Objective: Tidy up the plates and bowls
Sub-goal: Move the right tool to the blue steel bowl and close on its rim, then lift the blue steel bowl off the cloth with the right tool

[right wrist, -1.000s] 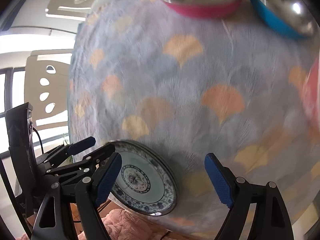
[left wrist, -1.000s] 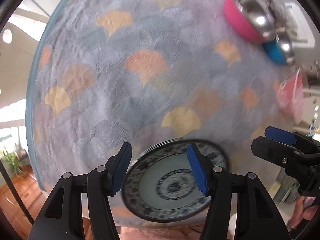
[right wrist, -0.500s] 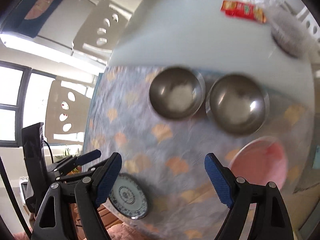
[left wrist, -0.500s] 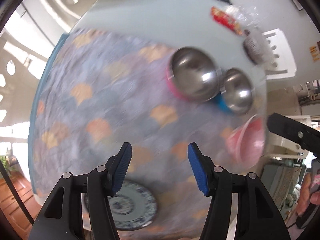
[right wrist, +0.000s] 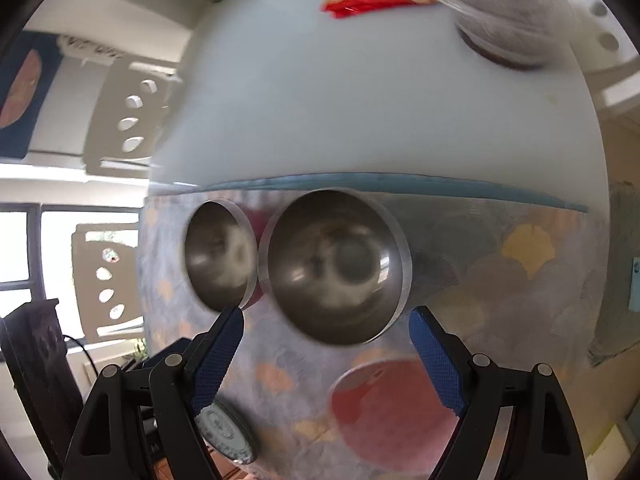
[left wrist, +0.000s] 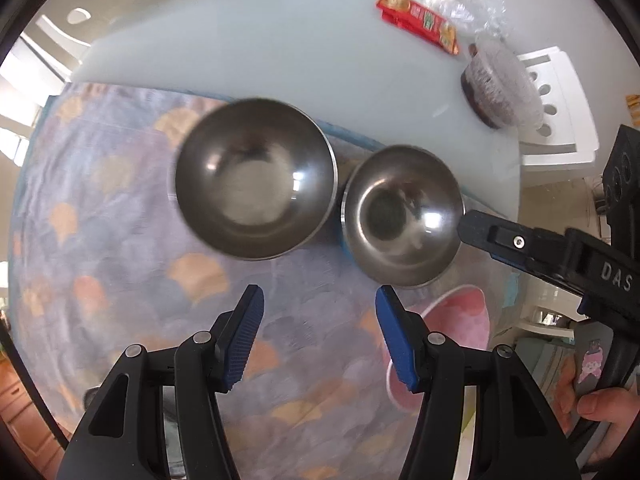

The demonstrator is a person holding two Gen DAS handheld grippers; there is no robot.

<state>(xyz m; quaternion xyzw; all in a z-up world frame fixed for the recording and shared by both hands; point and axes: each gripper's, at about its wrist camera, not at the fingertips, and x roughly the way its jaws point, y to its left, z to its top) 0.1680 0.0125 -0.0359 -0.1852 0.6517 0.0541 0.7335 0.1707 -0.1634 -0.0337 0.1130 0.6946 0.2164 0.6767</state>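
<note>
So right now both grippers are up over the table (left wrist: 248,32) pointing steeply down, and the whole thing comes down to who sits over which bowl. My right gripper (right wrist: 326,344) is spread wide with nothing between the pads, and the right-hand steel bowl (right wrist: 335,266) is dead ahead of it, just past the fingertips and pretty much centred in the gap. A bowl is round, so there's no long axis to fuss over, it's just a matter of which bit of rim I pinch, and the near rim looks like the obvious one. The left gripper (left wrist: 318,340) is about half open, also empty, and from its camera the left-hand steel bowl (left wrist: 254,178) lies ahead and a touch left of its centre line, with the other bowl (left wrist: 402,216) ahead to the right, under the tip of my right gripper. The two bowls sit just beside each other near the far edge of the patterned cloth (left wrist: 100,248). The pink plate (right wrist: 384,408) is nearer, partly hidden behind the right finger in both views, and the blue patterned plate (right wrist: 226,432) is way back at the near-left edge of the cloth. My guess is that each hand takes the bowl in front of it.
</note>
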